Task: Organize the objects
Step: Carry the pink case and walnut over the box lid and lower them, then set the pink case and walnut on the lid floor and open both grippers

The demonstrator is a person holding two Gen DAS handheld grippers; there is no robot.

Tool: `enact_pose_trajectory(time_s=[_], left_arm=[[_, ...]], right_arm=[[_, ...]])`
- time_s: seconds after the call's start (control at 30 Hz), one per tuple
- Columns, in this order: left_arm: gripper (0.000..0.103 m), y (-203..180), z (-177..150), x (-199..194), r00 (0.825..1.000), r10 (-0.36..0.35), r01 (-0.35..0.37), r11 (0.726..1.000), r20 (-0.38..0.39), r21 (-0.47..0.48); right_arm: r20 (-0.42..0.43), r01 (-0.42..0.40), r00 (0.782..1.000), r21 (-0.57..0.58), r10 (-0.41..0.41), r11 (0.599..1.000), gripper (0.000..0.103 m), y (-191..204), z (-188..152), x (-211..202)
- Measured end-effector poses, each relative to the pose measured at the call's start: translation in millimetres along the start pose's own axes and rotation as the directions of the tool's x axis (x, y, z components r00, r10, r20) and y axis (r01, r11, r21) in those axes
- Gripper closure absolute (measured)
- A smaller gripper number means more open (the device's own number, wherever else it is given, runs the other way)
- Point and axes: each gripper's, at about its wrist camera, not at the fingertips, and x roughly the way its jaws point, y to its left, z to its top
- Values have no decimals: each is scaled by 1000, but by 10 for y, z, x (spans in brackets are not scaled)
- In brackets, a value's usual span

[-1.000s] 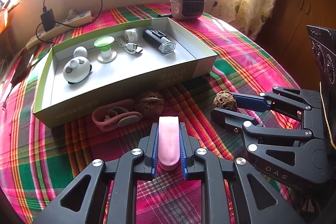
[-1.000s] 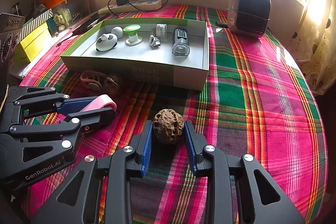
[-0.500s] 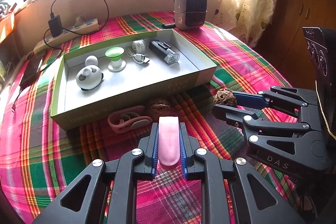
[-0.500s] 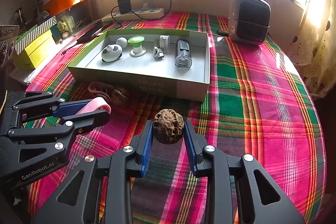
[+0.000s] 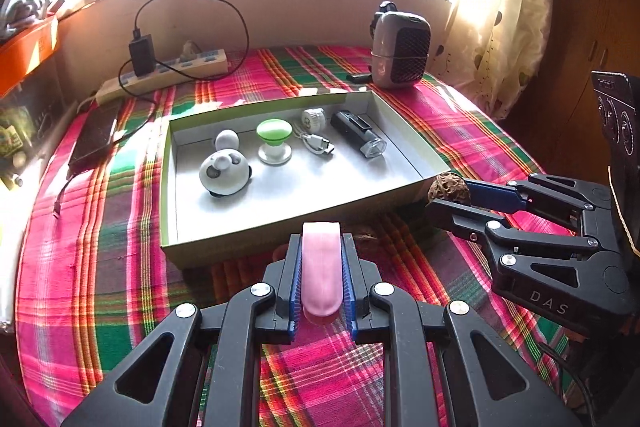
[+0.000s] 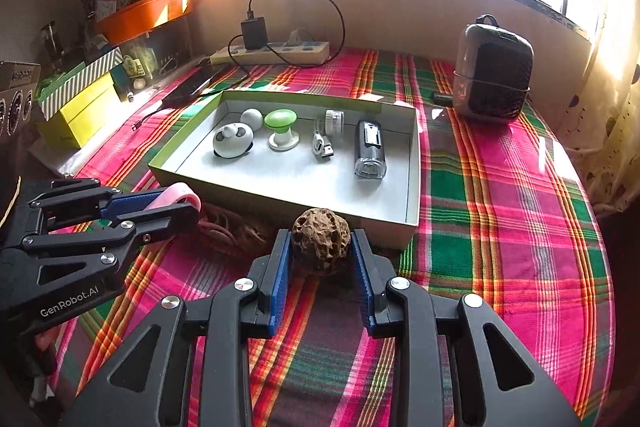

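Between my left tongs: a pink oblong piece (image 5: 321, 267), pinched flat by the left gripper (image 5: 321, 279), held just short of the box's near wall.
Between my right tongs: a rough brown walnut (image 6: 321, 243), clamped at its sides by the right gripper (image 6: 321, 267), close to the box's near right corner.
Just under and ahead of both: plaid tablecloth (image 6: 500, 227); a second brown nut (image 6: 250, 229) and a pink looped item (image 6: 218, 227) lie against the box's outer wall, between my two tools.
Beyond my tips: the shallow green-rimmed box (image 5: 404, 157), holding a white panda-like gadget (image 5: 225, 173), a white ball (image 5: 227, 139), a green-topped knob (image 5: 274, 141), a USB cable (image 5: 318, 143), a small white reel (image 5: 313, 118) and a black bike light (image 5: 358, 137).
Farther out: a small heater (image 6: 494, 79), a power strip with charger (image 6: 272, 51), then the window sill.
Risk, as I judge it: the round walnut may roll out of the flat pads if they ease early, or clip the box wall if I carry it too low; my tools sit close and may knock each other.
Hard to tell: what the pink piece is; the looped item and second nut are half hidden behind my left tongs; window glare washes out the sill.
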Motion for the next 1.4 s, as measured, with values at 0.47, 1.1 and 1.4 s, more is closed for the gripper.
enact_pose_trajectory(time_s=[0.47, 1.1, 1.4], left_arm=[[87, 332, 210, 101, 999, 51, -50, 997, 9, -62], [87, 571, 351, 471, 997, 76, -79, 990, -35, -115], [87, 610, 377, 629, 994, 88, -94, 989, -63, -114]], right_arm=[[-15, -58, 998, -43, 58, 997, 72, 128, 329, 281], [-92, -141, 986, -34, 138, 989, 72, 154, 640, 889], [-117, -139, 984, -34, 134, 990, 72, 162, 675, 1059]])
